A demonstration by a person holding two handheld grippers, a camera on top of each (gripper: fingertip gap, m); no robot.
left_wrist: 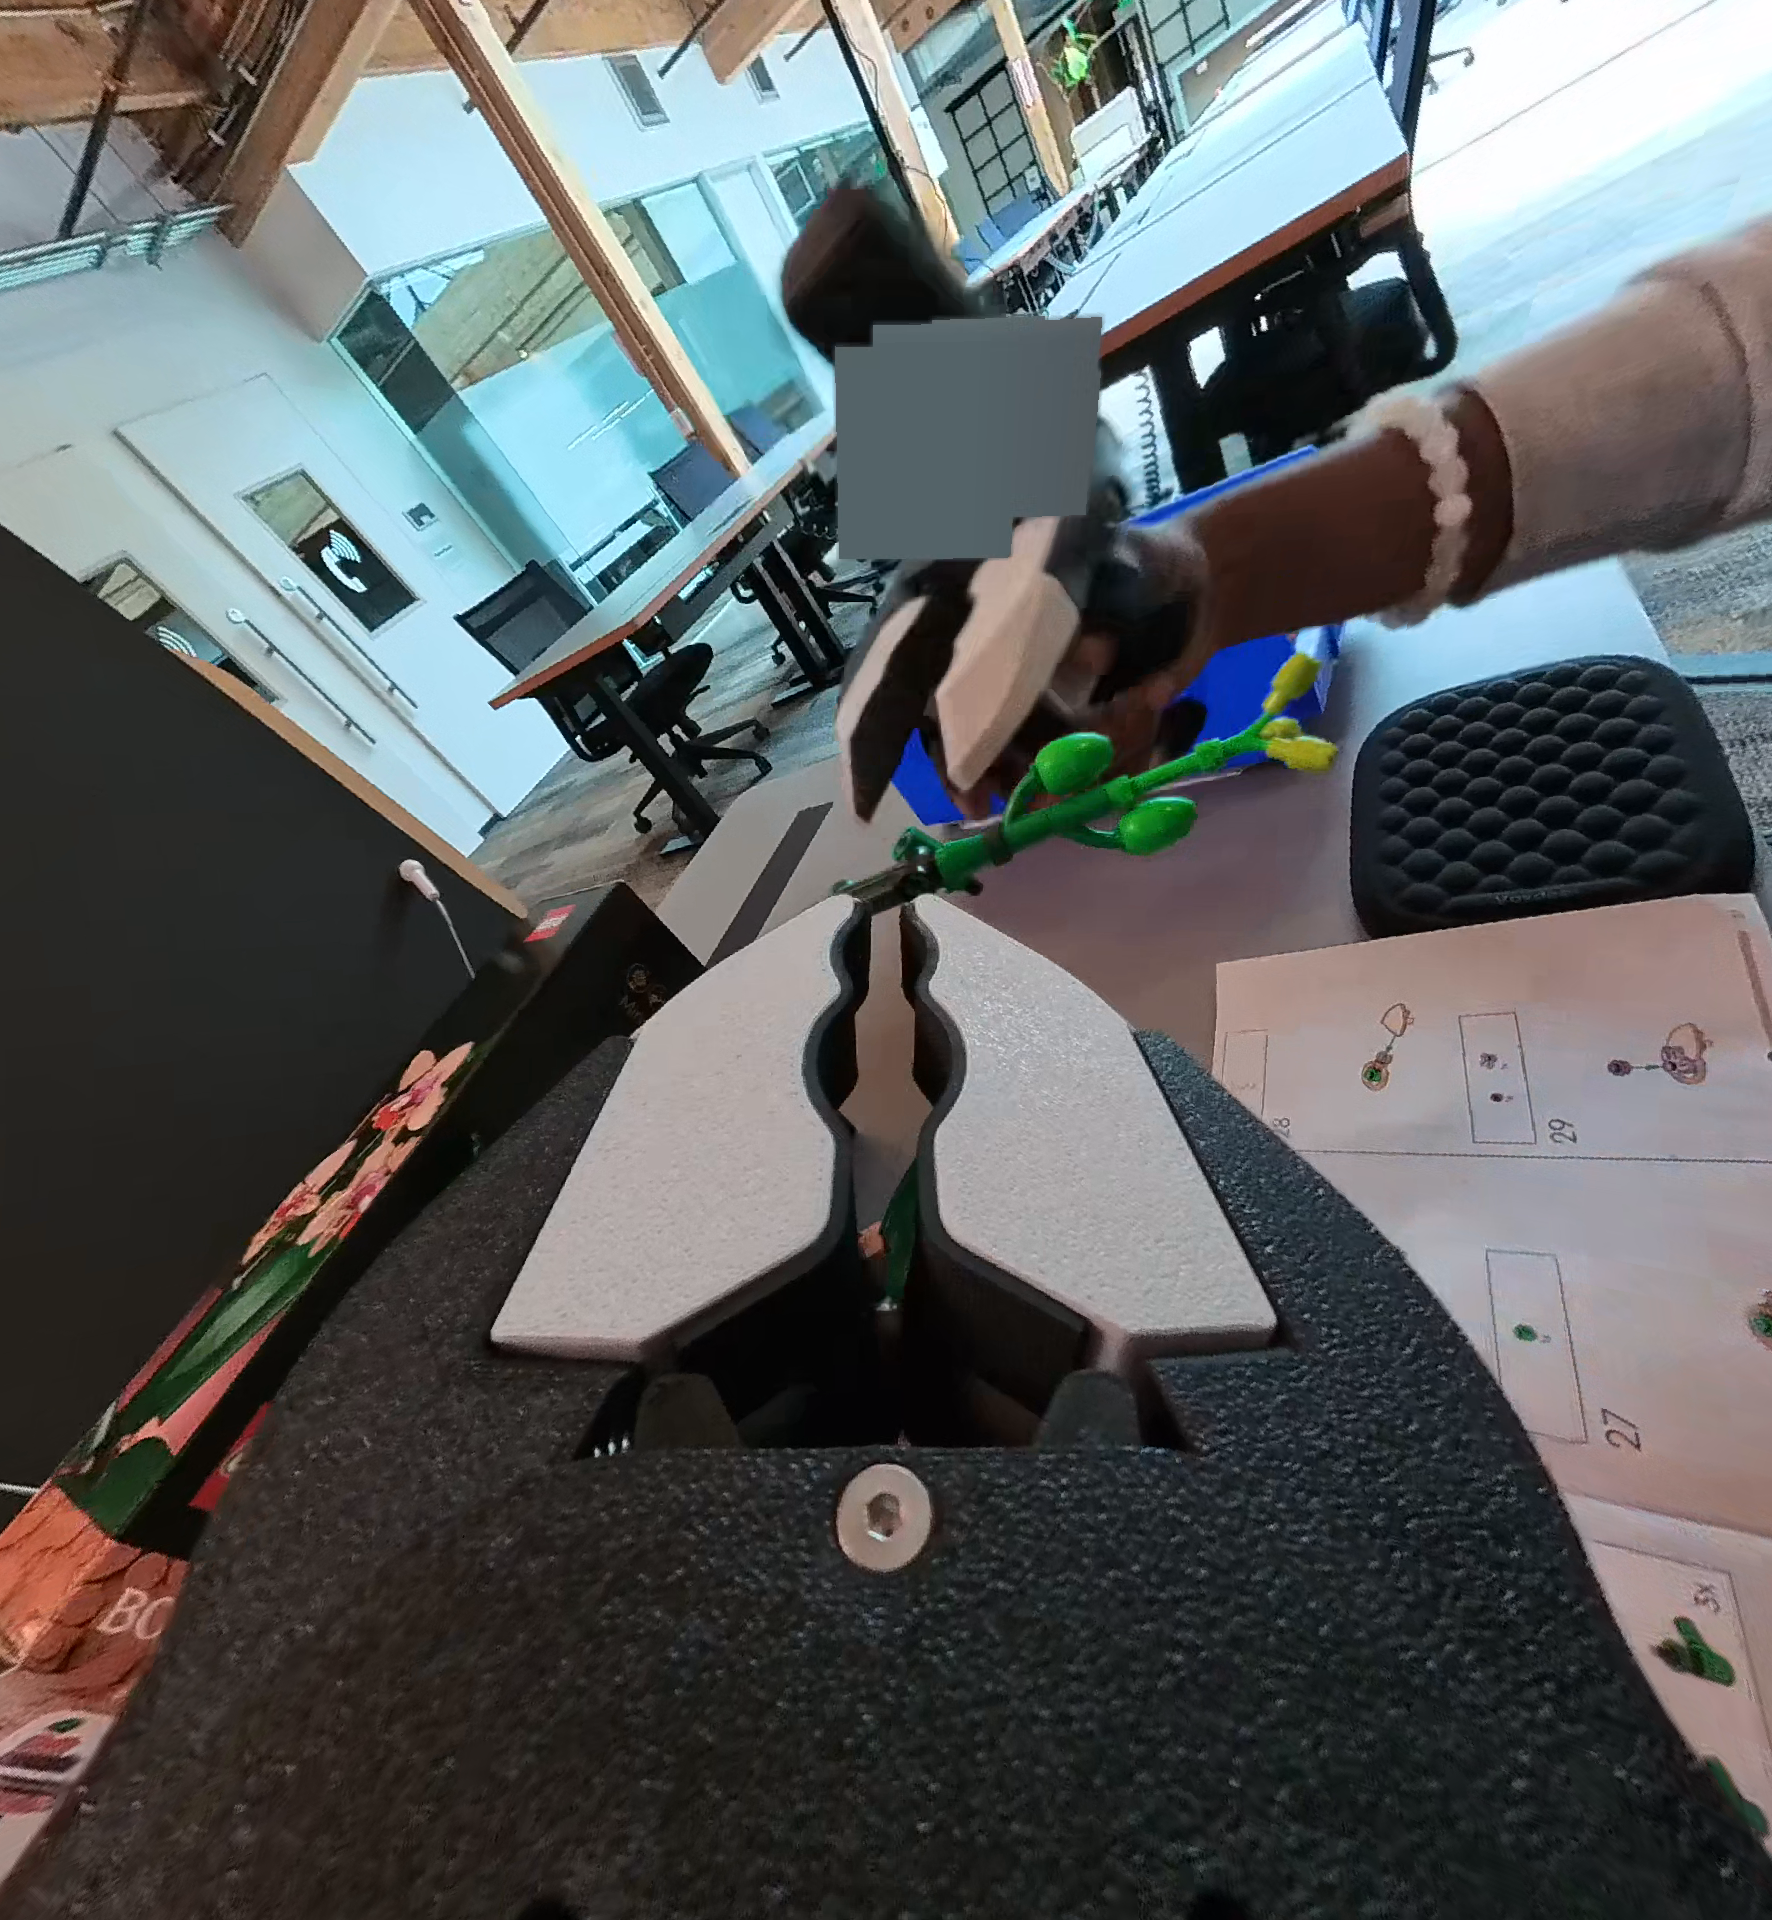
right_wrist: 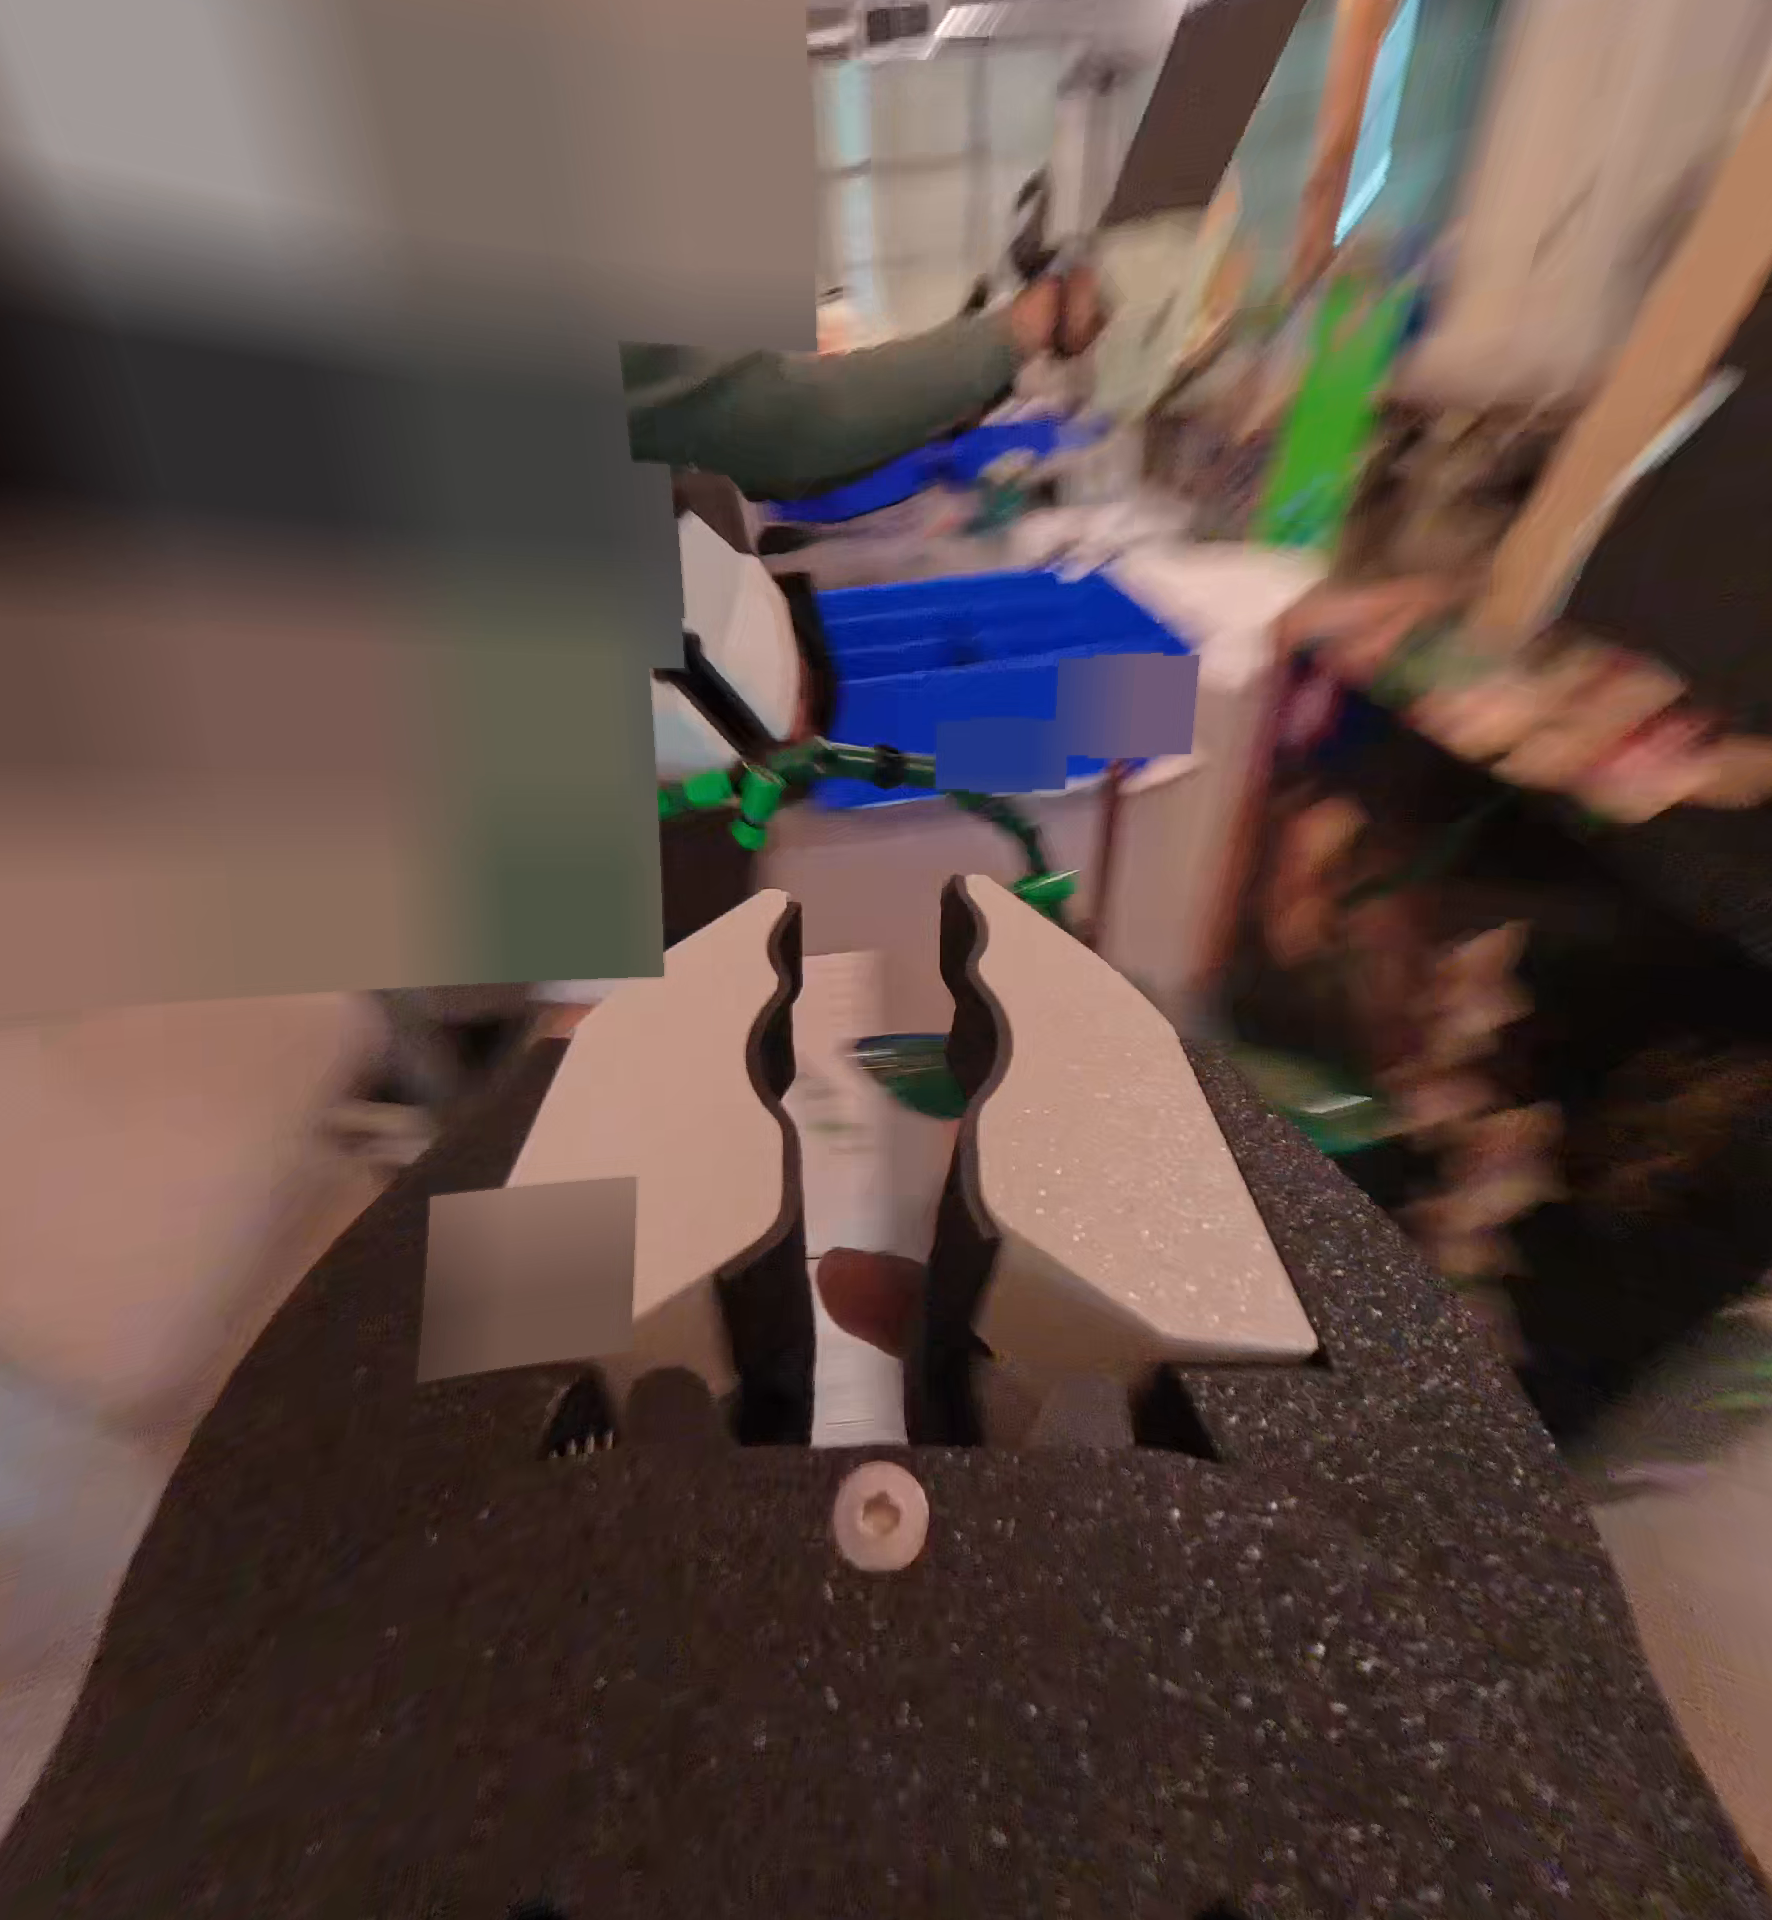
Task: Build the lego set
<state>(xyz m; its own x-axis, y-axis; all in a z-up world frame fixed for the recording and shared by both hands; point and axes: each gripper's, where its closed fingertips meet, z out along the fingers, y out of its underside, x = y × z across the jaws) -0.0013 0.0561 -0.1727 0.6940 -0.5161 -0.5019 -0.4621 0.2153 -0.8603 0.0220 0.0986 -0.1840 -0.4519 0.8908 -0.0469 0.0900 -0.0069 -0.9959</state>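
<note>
My left gripper [left_wrist: 884, 914] is shut on the dark lower end of a green lego flower stem [left_wrist: 1058, 816]. The stem sticks out up and to the right, with two green buds [left_wrist: 1074, 764] and yellow tips [left_wrist: 1297, 743]. My right gripper [left_wrist: 918, 790], held by a hand in a beige sleeve, hovers just above the stem near the buds. In the blurred right wrist view the right gripper [right_wrist: 871, 904] is open and empty. The stem [right_wrist: 840, 764] lies ahead of it.
An open instruction booklet [left_wrist: 1536, 1195] lies on the table at the right. A black quilted pad [left_wrist: 1547, 790] sits behind it. A blue bin [left_wrist: 1246, 675] stands behind the stem. The lego box [left_wrist: 342, 1195] leans at the left against a black panel [left_wrist: 82, 935].
</note>
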